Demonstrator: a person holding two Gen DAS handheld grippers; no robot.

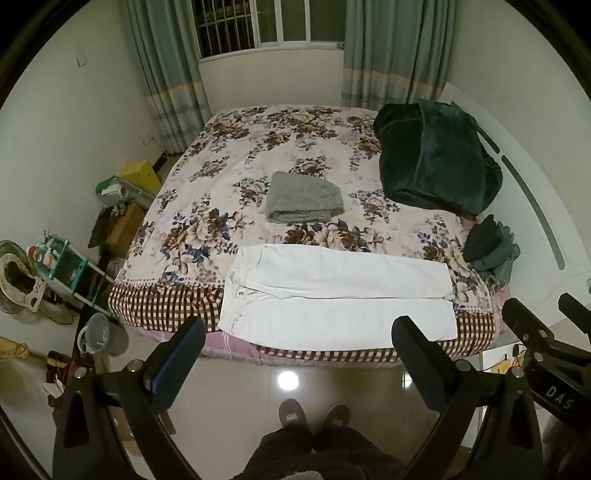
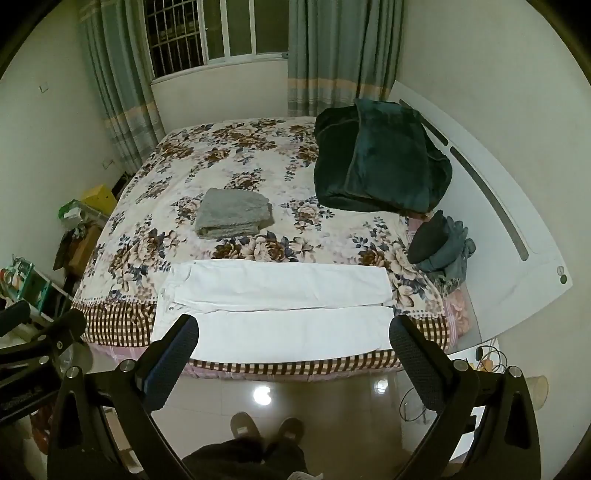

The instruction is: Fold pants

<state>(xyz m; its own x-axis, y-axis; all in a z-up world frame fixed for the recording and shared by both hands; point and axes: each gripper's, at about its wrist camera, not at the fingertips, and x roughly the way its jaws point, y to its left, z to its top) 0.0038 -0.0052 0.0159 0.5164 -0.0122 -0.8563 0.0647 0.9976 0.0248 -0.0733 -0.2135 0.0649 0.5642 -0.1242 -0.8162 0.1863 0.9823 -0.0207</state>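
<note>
A large bed (image 1: pixel 258 147) with a flower-pattern cover fills the middle of the room. Behind it, in the far wall, there is a barred window (image 1: pixel 255 22), dark outside, with grey-green curtains (image 1: pixel 391 48) on both sides. The walls (image 1: pixel 55 129) are plain and pale. A white curved headboard (image 2: pixel 491 206) stands at the right of the bed. The near floor (image 1: pixel 288 380) has shiny tiles that reflect a lamp. At the left, a small teal shelf (image 1: pixel 70 266) and a yellow box (image 1: pixel 142 177) stand near the wall.
</note>
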